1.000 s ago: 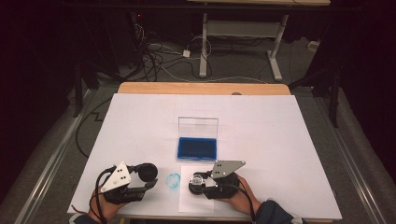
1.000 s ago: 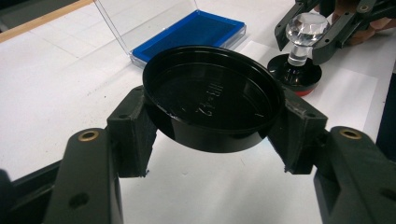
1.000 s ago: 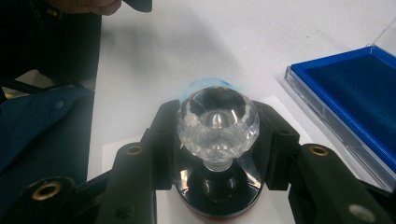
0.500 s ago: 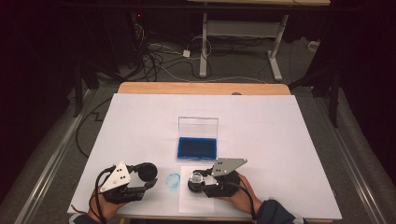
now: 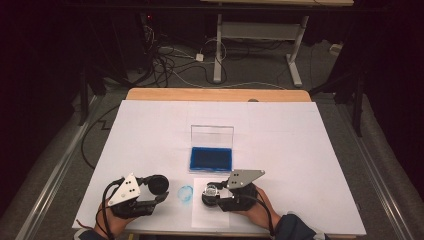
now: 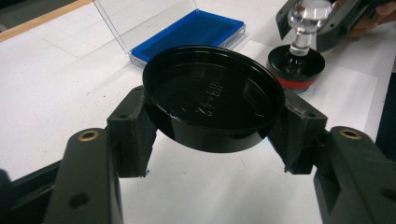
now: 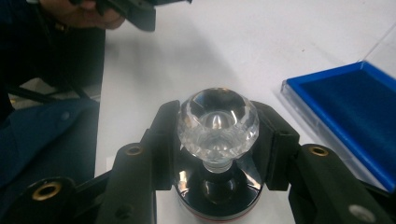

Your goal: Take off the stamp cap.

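Nothing has shifted since the earlier high views: both hands rest where they were, at the near edge of the table.

The right gripper (image 7: 217, 135) is closed on the faceted clear knob of the stamp (image 7: 217, 122), a jaw on each side, the stamp's black base planted on the white paper sheet (image 5: 200, 216) at about six o'clock from the ink pad. The left gripper (image 6: 212, 122) is clamped across the black round lid (image 6: 212, 95), holding it just off the table at roughly nine o'clock from the stamp, with a faint blue ring print (image 5: 185, 193) between the two.

The ink pad (image 5: 210, 158) lies open, its clear cover standing up at its twelve o'clock side.

To press well, I'd keep the stamp upright and bear straight down on the knob, no rocking, then lift vertically so the print does not smear. Whether the base sits fully flat on the sheet is hard to judge here; it probably does.
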Available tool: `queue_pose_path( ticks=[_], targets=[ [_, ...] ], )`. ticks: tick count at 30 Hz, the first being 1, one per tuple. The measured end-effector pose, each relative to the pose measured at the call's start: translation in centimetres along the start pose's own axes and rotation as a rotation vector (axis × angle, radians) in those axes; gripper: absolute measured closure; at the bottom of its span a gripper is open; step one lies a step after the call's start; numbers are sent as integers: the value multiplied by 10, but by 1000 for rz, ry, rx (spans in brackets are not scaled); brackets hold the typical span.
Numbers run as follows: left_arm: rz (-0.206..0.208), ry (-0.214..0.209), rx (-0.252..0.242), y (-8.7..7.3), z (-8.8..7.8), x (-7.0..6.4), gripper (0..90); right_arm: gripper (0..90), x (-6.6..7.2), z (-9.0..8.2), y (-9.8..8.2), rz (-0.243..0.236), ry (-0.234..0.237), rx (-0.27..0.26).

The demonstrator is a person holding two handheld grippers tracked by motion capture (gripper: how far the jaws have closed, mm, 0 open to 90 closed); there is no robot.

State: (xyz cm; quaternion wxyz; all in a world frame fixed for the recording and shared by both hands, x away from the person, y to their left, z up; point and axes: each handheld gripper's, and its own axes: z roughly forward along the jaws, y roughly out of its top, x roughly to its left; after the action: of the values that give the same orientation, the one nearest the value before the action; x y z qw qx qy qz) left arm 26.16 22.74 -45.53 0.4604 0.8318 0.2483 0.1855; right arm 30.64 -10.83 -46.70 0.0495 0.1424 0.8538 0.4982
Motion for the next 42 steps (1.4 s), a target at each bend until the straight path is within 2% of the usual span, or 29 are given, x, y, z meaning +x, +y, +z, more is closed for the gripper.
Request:
queue_pose_path(
  ticks=[13,23,31,42],
  targets=[
    [-1,-3,0,0,0,0,364,568,-2,5,-5,0,4,23],
    [0,-4,4,-1,0,0,364,569,-2,5,-8,1,7,18],
    [1,-4,3,0,0,0,364,570,-2,5,-6,2,4,36],
    [1,-2,3,0,0,0,364,570,-1,5,-6,-1,1,35]
  ],
)
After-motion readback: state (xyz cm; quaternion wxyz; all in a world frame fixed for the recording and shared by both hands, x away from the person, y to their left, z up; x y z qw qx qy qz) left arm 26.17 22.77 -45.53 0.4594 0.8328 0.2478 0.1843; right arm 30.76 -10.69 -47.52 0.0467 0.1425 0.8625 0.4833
